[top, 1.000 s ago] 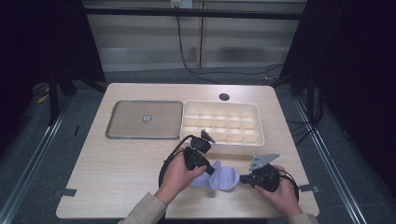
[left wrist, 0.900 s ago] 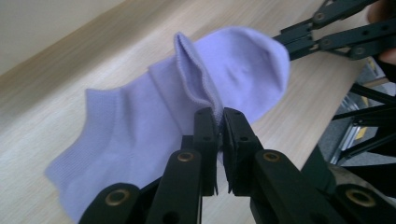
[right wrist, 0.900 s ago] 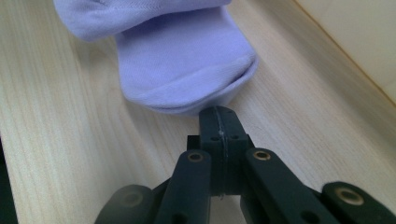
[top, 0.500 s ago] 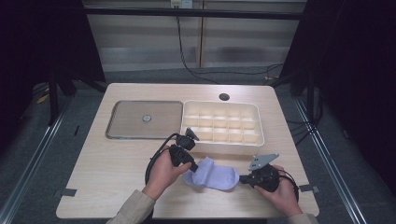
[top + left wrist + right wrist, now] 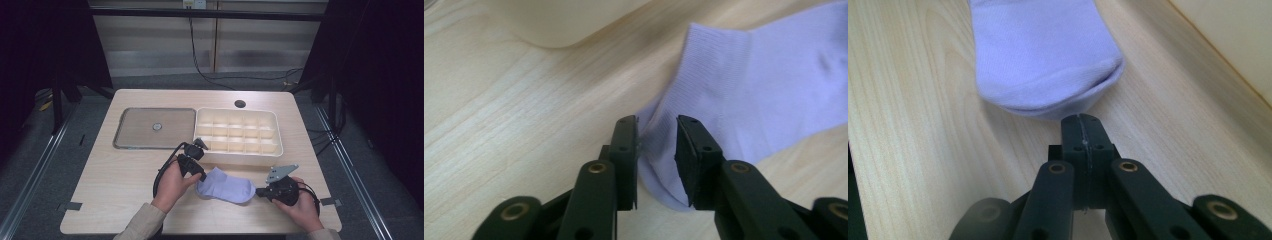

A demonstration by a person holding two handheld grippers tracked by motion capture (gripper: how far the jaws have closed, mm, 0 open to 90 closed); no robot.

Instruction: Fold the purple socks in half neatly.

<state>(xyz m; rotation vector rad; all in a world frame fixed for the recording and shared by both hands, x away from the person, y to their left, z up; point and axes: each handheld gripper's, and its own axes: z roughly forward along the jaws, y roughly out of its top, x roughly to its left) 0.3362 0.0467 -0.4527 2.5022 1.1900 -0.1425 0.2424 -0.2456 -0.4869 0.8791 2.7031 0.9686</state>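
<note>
**Sock laid flat, left grip just let go**

With the pale lilac ankle sock (image 5: pixel 226 184) lying flat on the light wooden table (image 5: pixel 120 175), just in front of the cream plastic compartment tray (image 5: pixel 239 131), the work looks to be at the release that follows spreading it out. The left gripper (image 5: pixel 656 150) has just been opening its jaws; the sock's cuff edge sits between them, but the pads stand clear of the cloth. The right gripper (image 5: pixel 1083 131) is clenched on nothing, its tips just short of the toe. Next, probably, a fresh grasp to fold it.

From the high view the left jaws' gap is hidden by the hand; the left gripper view shows it plainly.
</note>
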